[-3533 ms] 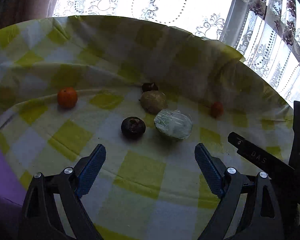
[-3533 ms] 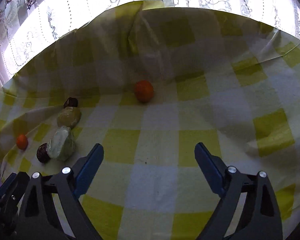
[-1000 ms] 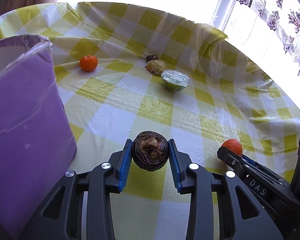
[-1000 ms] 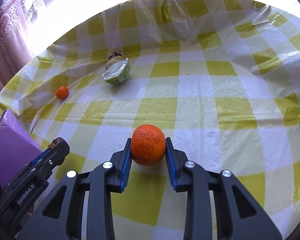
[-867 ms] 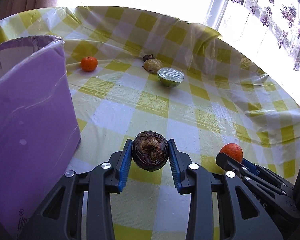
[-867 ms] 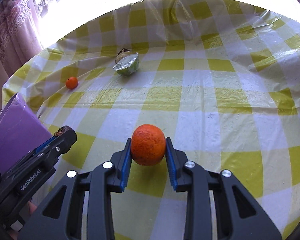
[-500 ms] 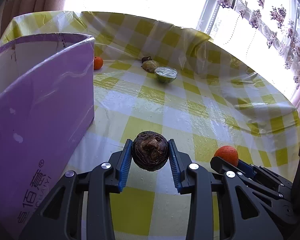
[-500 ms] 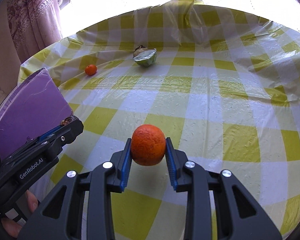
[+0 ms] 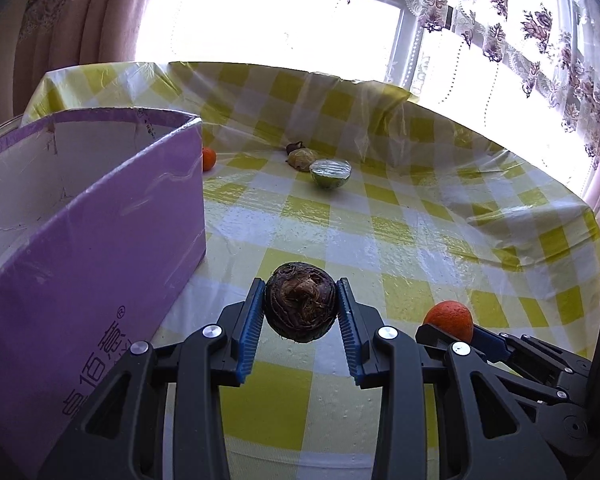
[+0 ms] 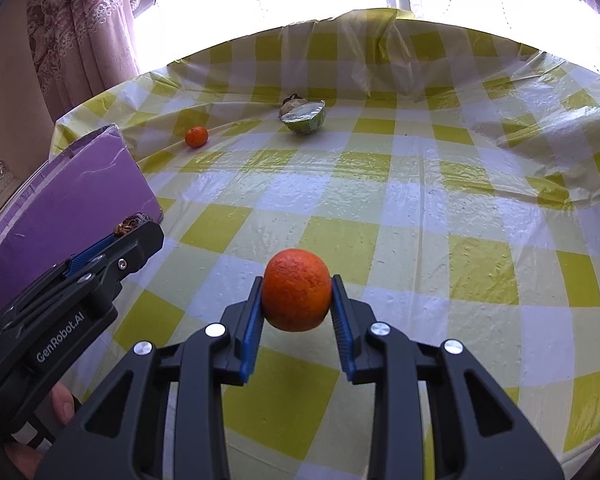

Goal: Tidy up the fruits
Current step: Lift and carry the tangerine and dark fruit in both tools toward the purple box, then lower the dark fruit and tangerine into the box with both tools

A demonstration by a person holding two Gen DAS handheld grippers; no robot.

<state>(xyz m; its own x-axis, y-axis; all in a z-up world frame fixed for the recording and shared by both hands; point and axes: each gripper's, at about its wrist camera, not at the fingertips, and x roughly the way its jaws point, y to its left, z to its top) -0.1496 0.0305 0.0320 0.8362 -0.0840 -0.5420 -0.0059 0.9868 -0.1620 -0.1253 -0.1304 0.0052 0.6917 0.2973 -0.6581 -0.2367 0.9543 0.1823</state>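
My left gripper (image 9: 300,312) is shut on a dark purple-brown fruit (image 9: 300,307) and holds it above the checked cloth, just right of the open purple box (image 9: 88,216). My right gripper (image 10: 297,300) is shut on an orange (image 10: 296,295); it also shows in the left wrist view (image 9: 449,319) at lower right. A small orange (image 10: 196,137) lies beyond the box, half hidden by its corner in the left wrist view (image 9: 208,159). A wrapped green half fruit (image 9: 331,172) lies at the far side with a yellowish fruit (image 9: 300,157) and a small dark fruit (image 9: 295,146) behind it.
The table has a yellow and white checked cloth (image 10: 420,208) under clear plastic, rumpled at the far and right edges. Curtains and a bright window (image 9: 284,28) stand behind the table. The left gripper's body (image 10: 72,292) sits at the left of the right wrist view.
Both grippers, each still shut on its fruit, have drawn back toward the near side. The purple box now looms larger on the left and its open inside shows.
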